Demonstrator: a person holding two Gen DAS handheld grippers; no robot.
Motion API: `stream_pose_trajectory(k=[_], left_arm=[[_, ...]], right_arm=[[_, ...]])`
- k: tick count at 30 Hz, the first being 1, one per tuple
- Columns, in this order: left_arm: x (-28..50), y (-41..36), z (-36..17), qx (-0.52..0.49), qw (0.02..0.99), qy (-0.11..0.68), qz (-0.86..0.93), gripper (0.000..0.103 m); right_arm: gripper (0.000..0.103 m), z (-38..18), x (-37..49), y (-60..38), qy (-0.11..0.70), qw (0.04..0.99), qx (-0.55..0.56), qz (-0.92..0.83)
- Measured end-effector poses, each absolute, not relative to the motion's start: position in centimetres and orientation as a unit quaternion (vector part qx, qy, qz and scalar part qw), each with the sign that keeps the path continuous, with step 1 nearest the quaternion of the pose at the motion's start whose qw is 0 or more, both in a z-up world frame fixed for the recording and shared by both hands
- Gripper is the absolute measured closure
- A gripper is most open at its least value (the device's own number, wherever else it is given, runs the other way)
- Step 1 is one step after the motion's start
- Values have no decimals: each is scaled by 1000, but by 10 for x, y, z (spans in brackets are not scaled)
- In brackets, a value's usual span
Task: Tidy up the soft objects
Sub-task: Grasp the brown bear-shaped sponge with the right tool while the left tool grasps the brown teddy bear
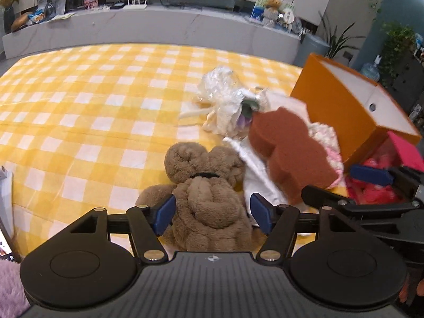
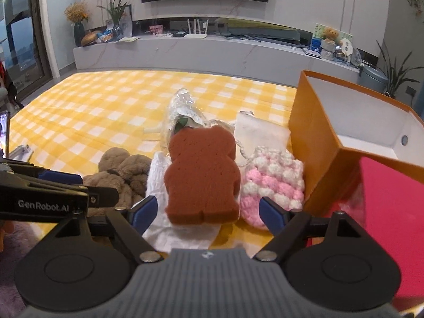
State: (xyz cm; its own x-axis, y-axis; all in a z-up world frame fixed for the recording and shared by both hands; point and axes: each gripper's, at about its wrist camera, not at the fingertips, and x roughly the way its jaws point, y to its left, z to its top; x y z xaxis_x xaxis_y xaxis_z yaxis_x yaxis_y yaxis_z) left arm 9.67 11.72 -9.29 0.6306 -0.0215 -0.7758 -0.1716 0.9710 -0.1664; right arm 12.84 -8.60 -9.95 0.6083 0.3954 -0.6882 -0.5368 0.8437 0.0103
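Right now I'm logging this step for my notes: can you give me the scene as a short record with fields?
surface: yellow checked cloth
left gripper: open, its fingers on either side of the brown plush bear, not squeezing it
right gripper: open, the brown bear-shaped sponge between its fingers
beside the sponge: pink and white knitted pouch
under the sponge: white cloth
behind: plastic-wrapped bundle
container: orange box, open, at the right

Fuzzy brown plush bear [image 1: 209, 198] bottom centre; bear-shaped rust-brown sponge [image 2: 202, 176] centre on white cloth [image 2: 159, 175]; pink-white crochet pouch [image 2: 273, 182] right.
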Motion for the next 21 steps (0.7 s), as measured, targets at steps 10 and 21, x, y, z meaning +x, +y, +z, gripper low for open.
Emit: stream_pose_trajectory(k=[10,21], left_arm=[[105,126,-105,-140,881,450,47,26],[106,110,-105,-93,890,445,42,41]], right_arm=[[28,-115,154,-78,365,886,-95,268],[46,-102,143,-88,361,885,-61,288]])
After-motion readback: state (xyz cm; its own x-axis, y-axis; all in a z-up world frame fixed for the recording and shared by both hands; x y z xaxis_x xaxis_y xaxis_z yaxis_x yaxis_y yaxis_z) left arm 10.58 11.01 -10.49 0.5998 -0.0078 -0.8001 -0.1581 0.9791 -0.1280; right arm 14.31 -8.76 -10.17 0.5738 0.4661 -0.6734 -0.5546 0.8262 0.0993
